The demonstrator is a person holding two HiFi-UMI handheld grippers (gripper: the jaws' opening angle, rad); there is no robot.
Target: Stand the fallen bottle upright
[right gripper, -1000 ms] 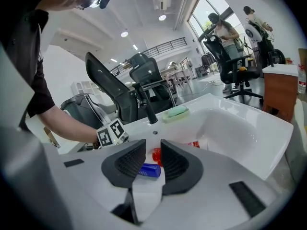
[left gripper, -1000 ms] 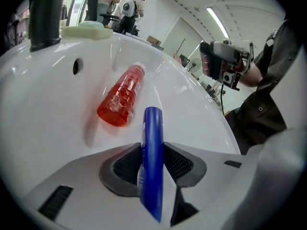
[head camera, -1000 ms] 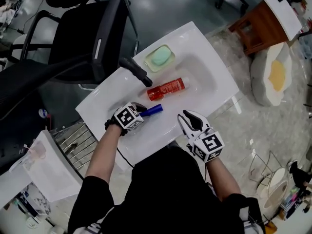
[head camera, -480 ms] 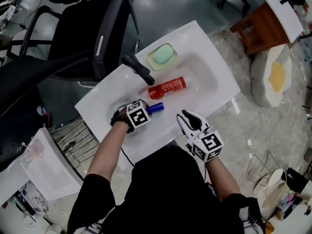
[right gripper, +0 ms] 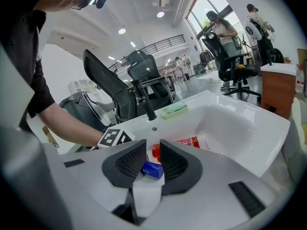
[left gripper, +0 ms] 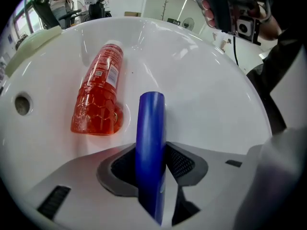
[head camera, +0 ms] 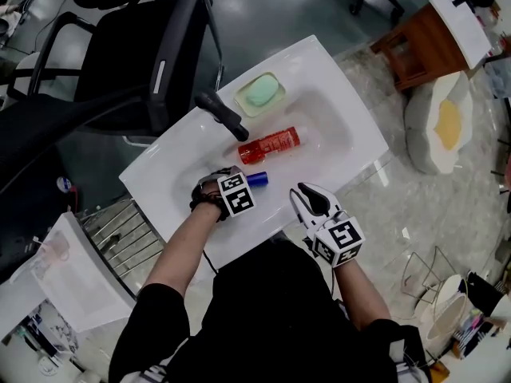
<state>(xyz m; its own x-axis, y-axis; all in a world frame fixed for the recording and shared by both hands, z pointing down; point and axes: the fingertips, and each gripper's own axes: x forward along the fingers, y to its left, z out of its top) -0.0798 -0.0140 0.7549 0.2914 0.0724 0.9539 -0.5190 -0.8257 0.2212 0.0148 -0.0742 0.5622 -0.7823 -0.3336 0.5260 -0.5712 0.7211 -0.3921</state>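
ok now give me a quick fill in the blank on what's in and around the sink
The red bottle lies on its ___ in the sink.
The other bottle, beside it, is ___ in colour.
The soap on the sink's rim is pale ___.
The faucet is ___ in colour.
Missing words: side; blue; green; black

Fallen bottle [head camera: 270, 144] in sink [head camera: 345, 106], soap [head camera: 261, 94] behind it
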